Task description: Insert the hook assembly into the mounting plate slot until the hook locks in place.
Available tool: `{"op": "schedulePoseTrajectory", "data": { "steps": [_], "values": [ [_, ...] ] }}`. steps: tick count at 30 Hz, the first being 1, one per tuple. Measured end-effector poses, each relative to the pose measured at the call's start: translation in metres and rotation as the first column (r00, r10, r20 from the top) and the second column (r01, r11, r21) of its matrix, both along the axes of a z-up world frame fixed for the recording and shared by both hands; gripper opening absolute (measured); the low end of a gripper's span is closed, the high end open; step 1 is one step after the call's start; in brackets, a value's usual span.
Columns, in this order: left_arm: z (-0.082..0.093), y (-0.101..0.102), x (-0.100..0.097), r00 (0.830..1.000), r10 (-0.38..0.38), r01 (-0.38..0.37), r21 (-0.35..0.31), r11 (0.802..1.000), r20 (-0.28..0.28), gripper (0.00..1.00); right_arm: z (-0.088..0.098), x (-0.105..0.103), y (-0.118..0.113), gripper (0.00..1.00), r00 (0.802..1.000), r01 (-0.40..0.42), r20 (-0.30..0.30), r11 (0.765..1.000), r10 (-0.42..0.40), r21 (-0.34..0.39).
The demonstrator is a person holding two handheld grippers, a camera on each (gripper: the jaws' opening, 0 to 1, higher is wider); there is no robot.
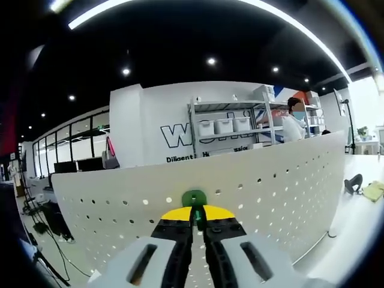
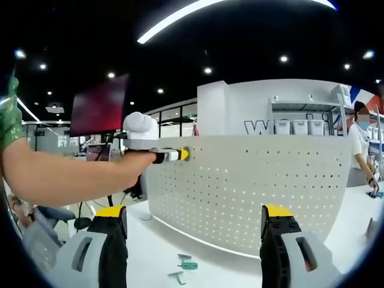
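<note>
Because the green hook (image 1: pixel 194 198) has to go squarely into a hole of the white perforated mounting plate (image 1: pixel 270 186), the left gripper (image 1: pixel 198 223) holds it nose-on to the board, jaws clenched on the hook with its round green head poking out just beyond the yellow tips. In the left gripper view the hook sits right against the plate, near its upper edge; whether it is already seated in a hole cannot be told from here. The right gripper view confirms the place: the left gripper (image 2: pixel 174 155), at the end of the person's outstretched arm (image 2: pixel 66 177), meets the plate (image 2: pixel 252 192) at its top left corner, yellow tip touching the board.

The right gripper (image 2: pixel 195 231) hangs back, well apart from the plate, with its jaws spread wide and nothing between them (probably kept clear so the whole board stays in sight). On the white worktop (image 2: pixel 168 252) below it, near the plate's lower edge, lie two spare green hooks (image 2: pixel 183 269), ready for picking.

The step in hand looks like pressing the hook home until it locks.
</note>
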State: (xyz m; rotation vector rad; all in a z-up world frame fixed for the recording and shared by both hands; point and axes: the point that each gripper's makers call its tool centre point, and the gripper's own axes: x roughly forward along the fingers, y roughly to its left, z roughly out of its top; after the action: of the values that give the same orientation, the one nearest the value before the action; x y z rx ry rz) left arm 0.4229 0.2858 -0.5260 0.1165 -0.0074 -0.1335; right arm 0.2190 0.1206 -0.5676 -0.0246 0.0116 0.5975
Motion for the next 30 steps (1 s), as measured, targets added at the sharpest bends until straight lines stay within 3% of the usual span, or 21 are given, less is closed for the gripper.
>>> {"op": "schedulePoseTrajectory", "data": {
  "steps": [30],
  "values": [
    [-0.0061, 0.0025, -0.0007, 1.000, 0.003, -0.004, -0.036, 0.999, -0.011, 0.11, 0.0008, 0.0003, -0.0025, 0.94, 1.000, 0.004, 0.005, 1.000, -0.004, -0.002]
  ]
}}
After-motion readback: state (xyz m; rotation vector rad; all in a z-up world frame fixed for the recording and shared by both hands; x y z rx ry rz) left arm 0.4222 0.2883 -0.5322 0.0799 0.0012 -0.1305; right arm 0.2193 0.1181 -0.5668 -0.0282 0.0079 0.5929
